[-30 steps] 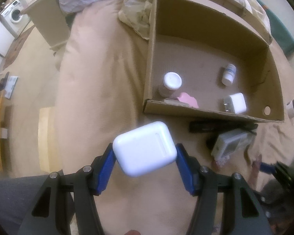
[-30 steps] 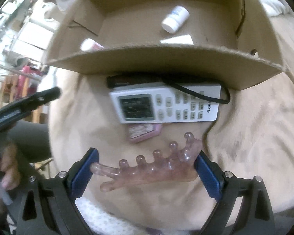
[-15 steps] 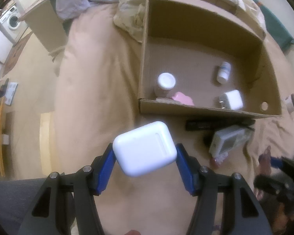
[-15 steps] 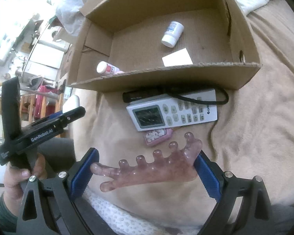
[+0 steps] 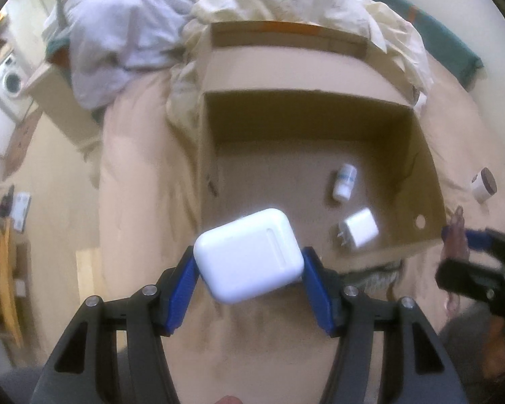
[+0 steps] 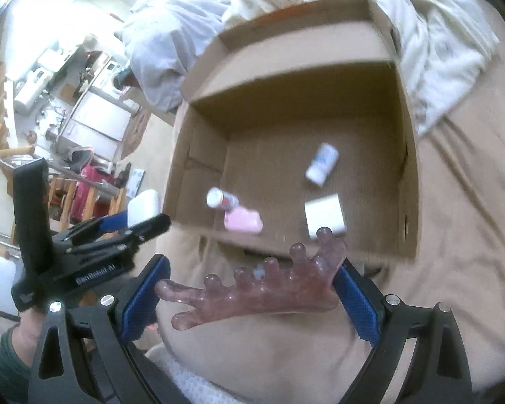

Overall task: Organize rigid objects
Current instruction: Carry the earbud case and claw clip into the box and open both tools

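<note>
Beige bedding (image 5: 144, 175) is spread under an open cardboard box (image 5: 427, 181) at frame centre, where a small bottle (image 5: 344, 181), charger (image 5: 360, 232) and pink case (image 6: 242, 221) are already stowed. A white earbud case (image 5: 249, 256) is clamped by the left gripper (image 5: 249, 269), a pink knobbed massager (image 6: 252, 289) by the right gripper (image 6: 249, 299); both are judged yet to be boxed.

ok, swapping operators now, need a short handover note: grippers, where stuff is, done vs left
Left gripper: shut on the white case, held in front of the cardboard box.
Right gripper: shut on the pink knobbed massager, held in front of the box's near wall.
Done, in the box: lying white bottle, white charger, red-and-white bottle, pink item.
Left: drop both held items in. A brown-lidded jar sits on the blanket outside the box; something lies hidden behind the near wall.
</note>
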